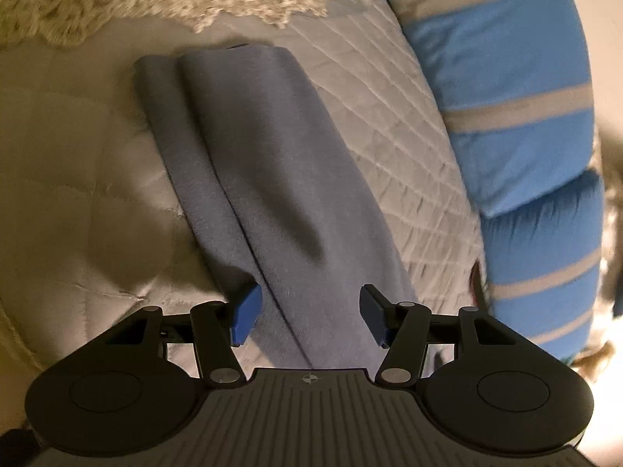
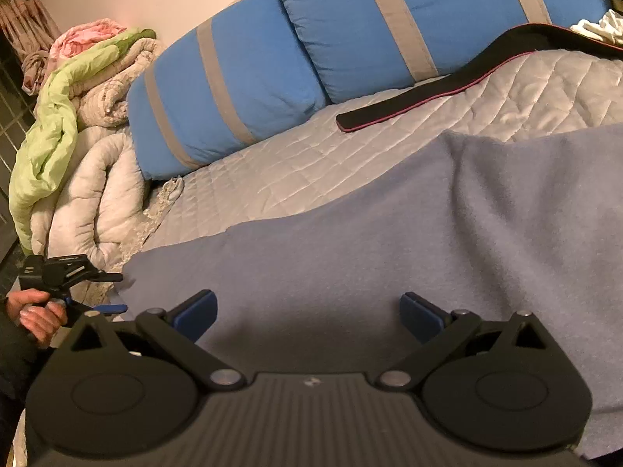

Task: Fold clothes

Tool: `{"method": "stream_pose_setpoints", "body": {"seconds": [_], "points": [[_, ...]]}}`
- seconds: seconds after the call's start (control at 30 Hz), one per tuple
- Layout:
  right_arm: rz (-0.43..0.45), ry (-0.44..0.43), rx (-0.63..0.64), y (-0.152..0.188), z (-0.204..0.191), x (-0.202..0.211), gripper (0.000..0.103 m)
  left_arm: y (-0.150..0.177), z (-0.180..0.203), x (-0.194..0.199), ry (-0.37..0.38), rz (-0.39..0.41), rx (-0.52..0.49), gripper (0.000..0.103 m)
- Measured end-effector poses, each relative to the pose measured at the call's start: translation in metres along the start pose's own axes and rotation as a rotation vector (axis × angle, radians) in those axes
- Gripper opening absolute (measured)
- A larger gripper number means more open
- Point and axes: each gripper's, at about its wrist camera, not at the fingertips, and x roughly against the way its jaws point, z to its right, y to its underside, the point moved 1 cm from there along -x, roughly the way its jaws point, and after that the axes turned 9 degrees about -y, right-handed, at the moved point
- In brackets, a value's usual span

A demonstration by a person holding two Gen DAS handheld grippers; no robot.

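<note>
Your grey-blue garment (image 1: 249, 179) is lying flat on the quilted bed (image 1: 389, 148), already narrowed into a long strip with one lengthwise fold edge running along it. In the left wrist view its long axis is running straight away from your left tongs (image 1: 307, 317), from the near end just under the fingers to the far end up by the shaggy cream throw (image 1: 163, 0). Those tongs are standing about half open and gripping nothing; the near end of the cloth is sitting below and between the blue pads (image 1: 245, 319), though whether they are touching it I cannot tell.

Your right tongs (image 2: 307, 317) are hovering over the broad middle of the same garment (image 2: 389, 233), jaws spread wide and empty. In that view your left tongs (image 2: 97, 292) and hand (image 2: 37, 313) are sitting at the garment's left-hand end, beside the bed's edge.

So the left hand is the nearer one to an end. The striped blue pillows (image 2: 311, 58) and the black strap (image 2: 447, 89) are lying well apart from the cloth.
</note>
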Motion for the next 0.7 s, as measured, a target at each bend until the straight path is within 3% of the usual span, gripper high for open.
{"method": "stream_pose_setpoints", "body": {"seconds": [0.1, 0.13, 0.17, 0.2, 0.5, 0.7], "points": [[0.002, -0.011, 0.007, 0.001, -0.002, 0.001, 0.103, 0.000, -0.012, -0.004, 0.067, 0.023, 0.084, 0.051], [0.004, -0.013, 0.006, 0.001, -0.001, 0.001, 0.103, 0.000, -0.014, -0.005, 0.075, 0.021, 0.100, 0.027], [0.006, -0.015, 0.004, 0.001, -0.001, 0.002, 0.103, 0.000, -0.015, -0.006, 0.070, 0.014, 0.108, 0.010], [0.007, -0.017, 0.003, 0.001, -0.001, 0.002, 0.103, 0.000, -0.016, -0.006, 0.066, 0.006, 0.116, 0.003], [0.013, -0.031, -0.007, 0.000, -0.001, 0.005, 0.103, 0.015, 0.001, 0.028, -0.046, 0.070, 0.024, 0.002], [0.013, -0.036, -0.001, 0.001, -0.001, 0.006, 0.103, 0.016, -0.004, 0.030, -0.138, 0.060, 0.013, 0.002]]}}
